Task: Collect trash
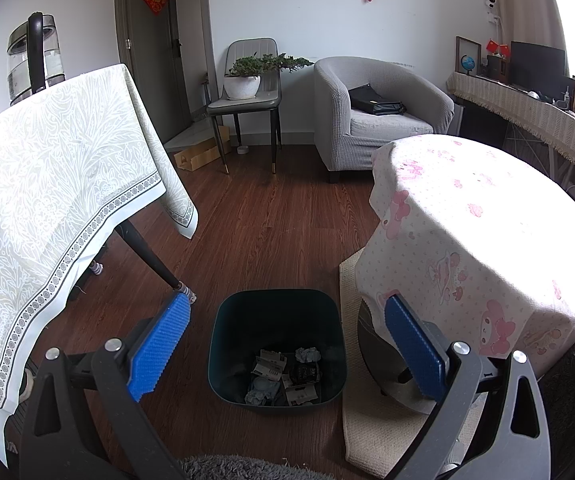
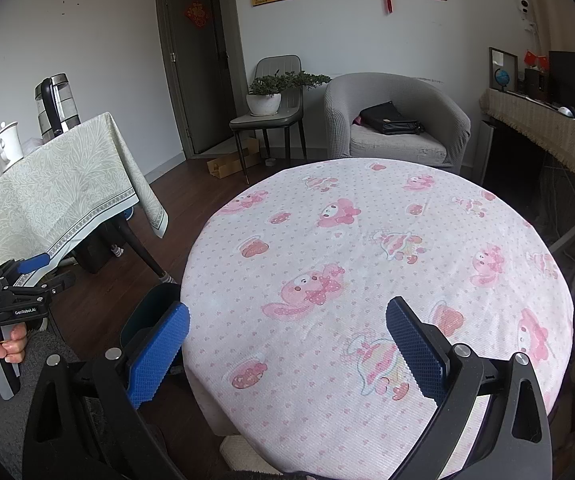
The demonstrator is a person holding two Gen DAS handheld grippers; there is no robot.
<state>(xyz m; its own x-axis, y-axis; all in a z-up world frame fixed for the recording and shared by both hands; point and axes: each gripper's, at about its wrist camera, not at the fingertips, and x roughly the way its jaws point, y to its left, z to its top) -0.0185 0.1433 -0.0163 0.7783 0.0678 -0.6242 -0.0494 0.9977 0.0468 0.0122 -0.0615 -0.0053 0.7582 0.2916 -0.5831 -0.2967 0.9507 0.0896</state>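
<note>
A dark teal trash bin (image 1: 277,344) stands on the wood floor between two tables. Several crumpled papers and wrappers (image 1: 283,376) lie in its bottom. My left gripper (image 1: 285,344) hangs above the bin, open and empty, blue pads wide apart. My right gripper (image 2: 287,348) is open and empty above the round table with the pink cartoon cloth (image 2: 379,280); no trash shows on the cloth. The bin's rim (image 2: 147,312) peeks out left of that table. The left gripper shows in the right wrist view (image 2: 33,268), held by a hand.
A rectangular table with a green patterned cloth (image 1: 47,200) stands left, with a kettle (image 1: 35,60) on it. A grey armchair (image 1: 375,112) with a black bag, a chair with a potted plant (image 1: 247,80) and a side counter (image 1: 535,120) line the back.
</note>
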